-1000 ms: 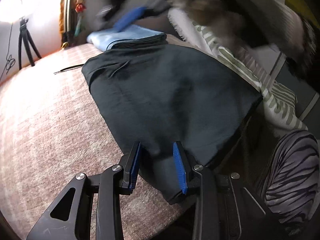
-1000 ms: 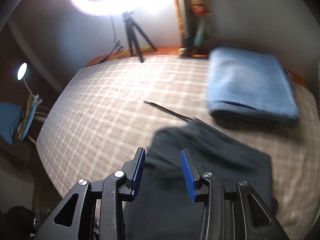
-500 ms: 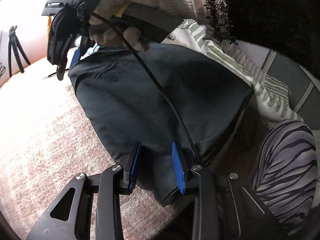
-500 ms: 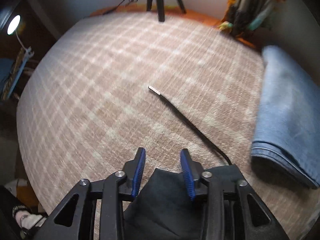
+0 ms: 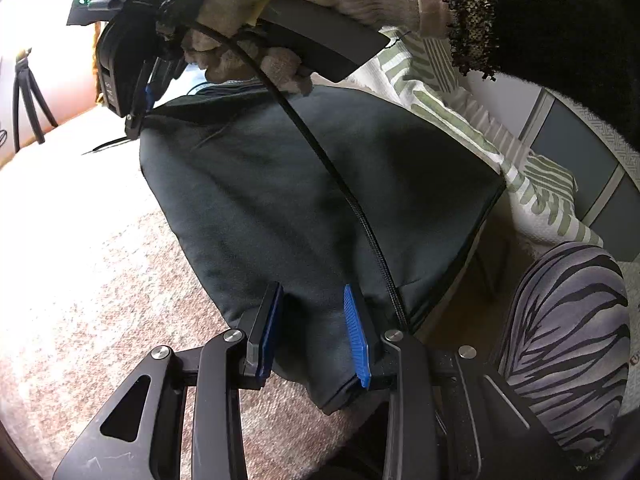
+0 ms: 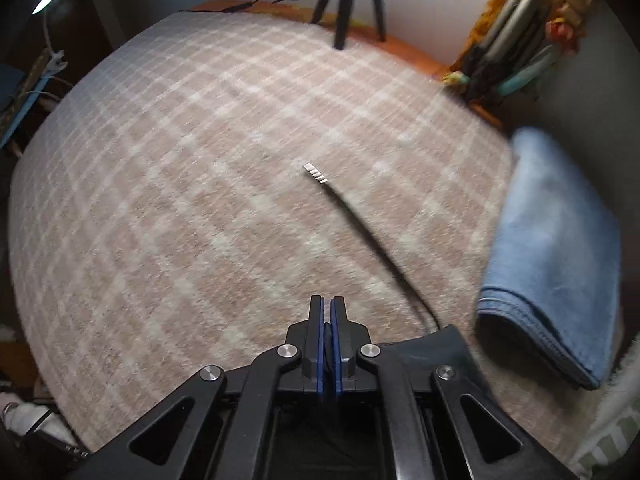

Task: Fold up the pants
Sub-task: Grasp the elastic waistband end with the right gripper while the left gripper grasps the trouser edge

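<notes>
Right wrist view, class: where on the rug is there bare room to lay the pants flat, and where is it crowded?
Free: the wide stretch of rug left of the cord, reaching back to the tripod. Crowded: the right side, where the blue cloth lies, and the near edge, taken by the dark pants.

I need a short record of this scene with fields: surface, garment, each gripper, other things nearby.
surface: checked rug
garment: dark pants, lying partly folded
left gripper: pants fabric bunched between its pads
right gripper: shut on pants edge at the far corner
nearby: folded blue cloth; black cord on rug
</notes>
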The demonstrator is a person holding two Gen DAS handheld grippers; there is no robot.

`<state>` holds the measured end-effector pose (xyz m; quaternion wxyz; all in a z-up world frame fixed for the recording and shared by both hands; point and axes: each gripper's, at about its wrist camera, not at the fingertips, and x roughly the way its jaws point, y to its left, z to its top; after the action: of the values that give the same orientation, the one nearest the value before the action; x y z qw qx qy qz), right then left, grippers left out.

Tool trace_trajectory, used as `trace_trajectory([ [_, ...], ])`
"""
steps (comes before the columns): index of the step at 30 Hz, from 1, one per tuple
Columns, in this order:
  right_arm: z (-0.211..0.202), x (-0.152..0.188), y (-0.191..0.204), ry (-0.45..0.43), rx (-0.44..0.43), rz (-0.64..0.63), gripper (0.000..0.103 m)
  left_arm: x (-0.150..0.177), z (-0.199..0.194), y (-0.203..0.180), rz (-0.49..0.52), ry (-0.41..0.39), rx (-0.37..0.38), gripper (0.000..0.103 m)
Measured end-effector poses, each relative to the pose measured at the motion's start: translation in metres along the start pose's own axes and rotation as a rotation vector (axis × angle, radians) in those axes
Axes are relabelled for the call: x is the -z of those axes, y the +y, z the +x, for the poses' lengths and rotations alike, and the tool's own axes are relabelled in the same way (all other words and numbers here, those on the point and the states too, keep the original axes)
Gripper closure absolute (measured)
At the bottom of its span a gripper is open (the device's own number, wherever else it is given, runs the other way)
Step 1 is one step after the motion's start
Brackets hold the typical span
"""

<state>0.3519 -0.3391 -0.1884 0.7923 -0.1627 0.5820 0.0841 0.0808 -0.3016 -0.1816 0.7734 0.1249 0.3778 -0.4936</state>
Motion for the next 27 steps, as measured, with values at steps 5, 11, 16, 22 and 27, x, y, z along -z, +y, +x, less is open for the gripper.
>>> trace_trajectory([
  [5, 0.005, -0.007, -0.010, 0.003, 0.016, 0.023, 0.103, 0.000, 0.002, -0.002, 0.004, 0.002, -0.002, 0.075],
  [11, 0.008, -0.002, -0.027, -0.018, -0.048, 0.158, 0.102, 0.000, 0.000, -0.004, -0.007, 0.011, 0.008, 0.075],
  [16, -0.032, 0.015, -0.056, -0.135, -0.080, 0.297, 0.083, 0.003, -0.012, 0.006, -0.065, 0.020, 0.032, 0.072],
  [22, -0.079, 0.058, -0.079, -0.217, -0.100, 0.386, 0.068, 0.005, -0.025, 0.009, -0.071, 0.016, 0.015, 0.060],
  [27, -0.105, 0.108, -0.096, -0.250, -0.106, 0.447, 0.050, 0.001, -0.039, 0.015, -0.070, -0.006, -0.007, 0.046],
])
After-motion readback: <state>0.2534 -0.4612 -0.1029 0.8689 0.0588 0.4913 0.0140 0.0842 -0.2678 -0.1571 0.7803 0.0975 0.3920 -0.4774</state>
